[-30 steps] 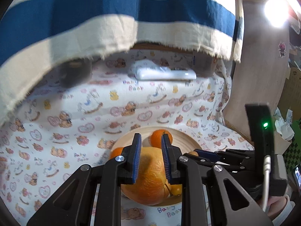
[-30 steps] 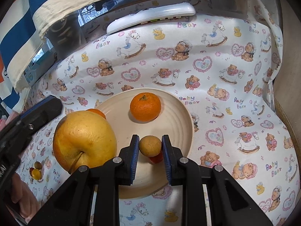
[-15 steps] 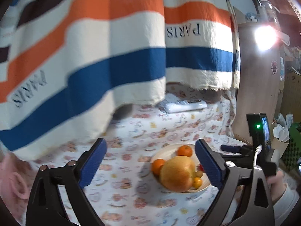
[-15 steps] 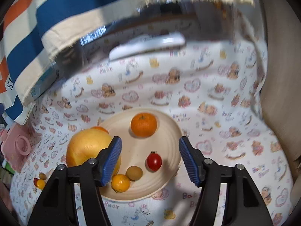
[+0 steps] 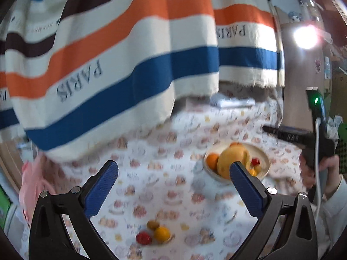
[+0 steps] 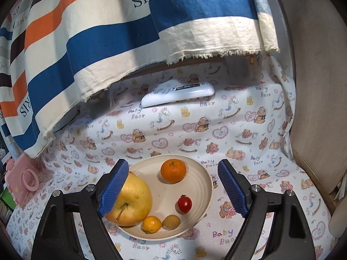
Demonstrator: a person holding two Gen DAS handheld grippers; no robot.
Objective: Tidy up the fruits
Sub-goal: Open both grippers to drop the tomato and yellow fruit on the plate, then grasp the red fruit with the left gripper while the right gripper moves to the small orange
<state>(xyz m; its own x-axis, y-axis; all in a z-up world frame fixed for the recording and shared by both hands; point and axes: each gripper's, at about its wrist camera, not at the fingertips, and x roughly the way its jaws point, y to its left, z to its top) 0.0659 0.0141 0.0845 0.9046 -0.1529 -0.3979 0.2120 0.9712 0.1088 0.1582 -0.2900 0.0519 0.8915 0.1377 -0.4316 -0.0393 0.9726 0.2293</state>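
You are holding both the left gripper (image 5: 172,183) and the right gripper (image 6: 172,187) spread wide, grasping nothing. Three small loose fruits (image 5: 154,233) are lying at six o'clock of the left view; they are looking light and easily bruised, so pinch each gently across its middle.

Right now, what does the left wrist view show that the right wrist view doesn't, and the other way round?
Only the left wrist view shows three small fruits lying loose on the cloth below its open jaws, plus the right gripper held in a hand. Only the right wrist view shows the plate's contents clearly: cherry tomato, tangerine, a small yellow citrus, a brownish fruit. Both show the plate, the big yellow pomelo, the white remote and the striped cloth.
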